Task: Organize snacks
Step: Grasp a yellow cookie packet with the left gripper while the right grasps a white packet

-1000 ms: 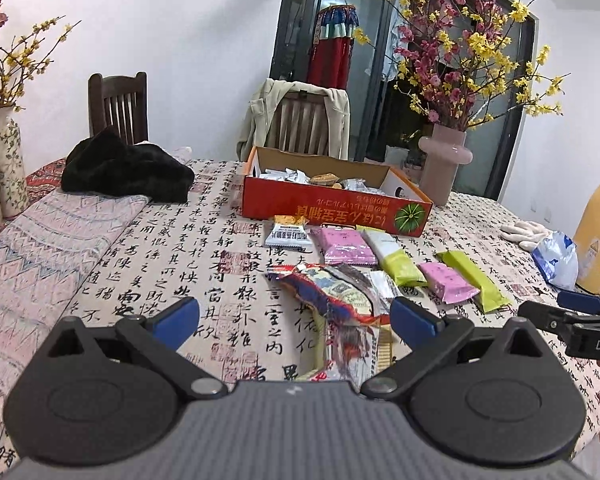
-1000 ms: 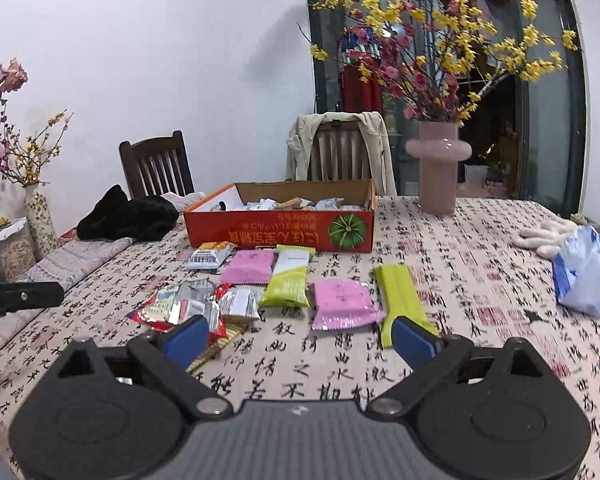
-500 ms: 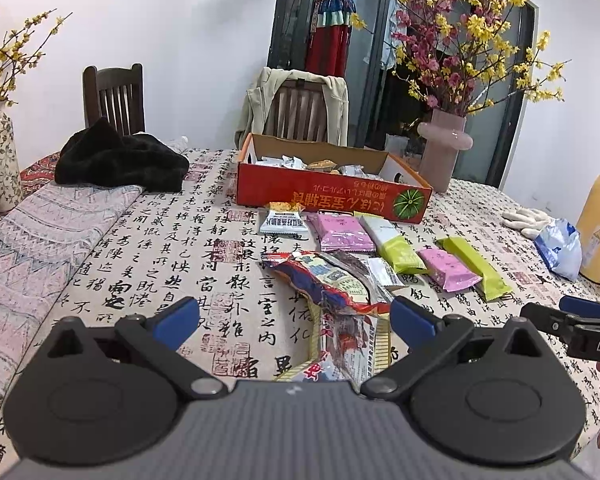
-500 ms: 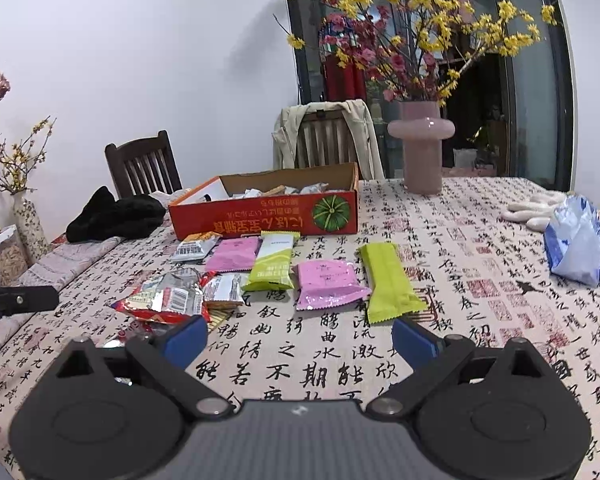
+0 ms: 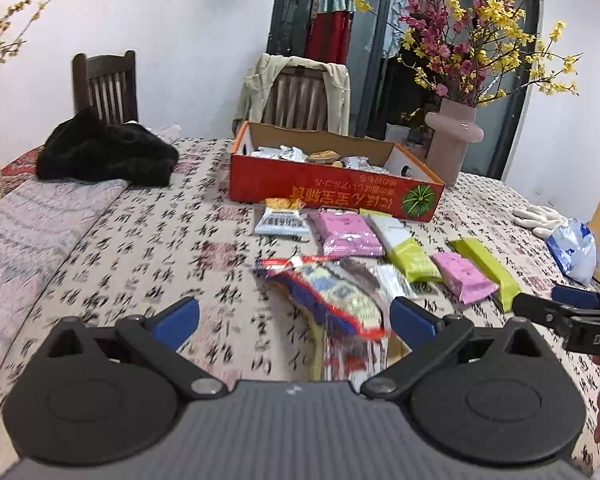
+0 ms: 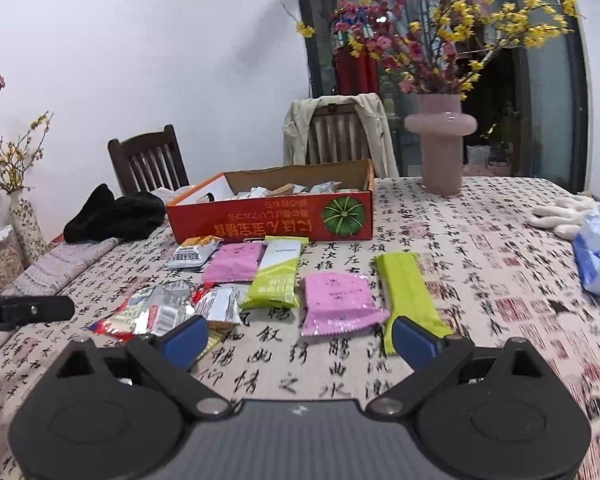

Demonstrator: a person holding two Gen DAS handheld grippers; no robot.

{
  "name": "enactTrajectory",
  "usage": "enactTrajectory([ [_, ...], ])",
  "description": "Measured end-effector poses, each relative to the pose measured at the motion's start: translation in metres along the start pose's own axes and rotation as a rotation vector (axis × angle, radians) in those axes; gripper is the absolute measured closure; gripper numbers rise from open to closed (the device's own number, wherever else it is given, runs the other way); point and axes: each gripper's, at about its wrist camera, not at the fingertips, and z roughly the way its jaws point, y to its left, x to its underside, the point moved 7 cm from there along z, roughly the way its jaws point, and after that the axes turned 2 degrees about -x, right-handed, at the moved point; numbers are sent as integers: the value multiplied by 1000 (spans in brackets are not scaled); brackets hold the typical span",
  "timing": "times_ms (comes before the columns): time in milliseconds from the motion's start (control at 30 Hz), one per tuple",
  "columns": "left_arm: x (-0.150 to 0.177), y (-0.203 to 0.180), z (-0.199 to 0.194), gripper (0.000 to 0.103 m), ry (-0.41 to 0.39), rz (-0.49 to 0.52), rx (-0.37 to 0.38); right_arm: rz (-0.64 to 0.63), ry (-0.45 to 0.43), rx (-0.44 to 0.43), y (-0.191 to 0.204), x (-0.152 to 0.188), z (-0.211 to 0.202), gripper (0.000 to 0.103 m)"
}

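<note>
1. The long green bar [image 6: 408,296] lies flat on the calligraphy-print tablecloth [image 6: 480,264], its long axis running from the near edge of the table away toward the orange box [image 6: 276,216]; in the right wrist view its near end sits just behind the right gripper's right fingertip
2. Beside it on the left lies a pink packet [image 6: 336,300], squarish, its crimped near edge turned toward the camera
3. Further left, a white-and-green packet [image 6: 278,276] points lengthwise at the box, white end far, green end near
4. A second pink packet [image 6: 234,262] and a small white-and-orange packet [image 6: 194,252] lie just in front of the box wall
5. A crumpled red-edged foil bag [image 5: 328,296] lies nearest the left gripper, its long axis slanting from far left to near right, overlapping a silver wrapper [image 6: 220,306]
6. The orange box is open-topped, printed with a green pumpkin, and holds mixed wrapped snacks
7. The left gripper [image 5: 294,316] has its blue-tipped jaws spread wide, nothing between them, the foil bag just ahead
8. The right gripper [image 6: 300,338] likewise has its jaws spread apart and empty, above the cloth before the pink packet
</note>
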Motion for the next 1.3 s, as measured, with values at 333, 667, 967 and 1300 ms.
enactTrajectory([
  [333, -38, 7, 64, 0, 11, 65, -8, -32, 72, -137, 24, -18, 63, 31],
  [667, -84, 1, 172, 21, 100, 163, 62, -75, 183, -163, 54, -32, 143, 55],
  [967, -73, -1, 223, 35, 163, 143, 111, -197, 138, -147, 65, -21, 145, 51],
  [1300, -76, 13, 214, 63, 146, 141, 80, -197, 156, -224, 70, -17, 149, 57],
])
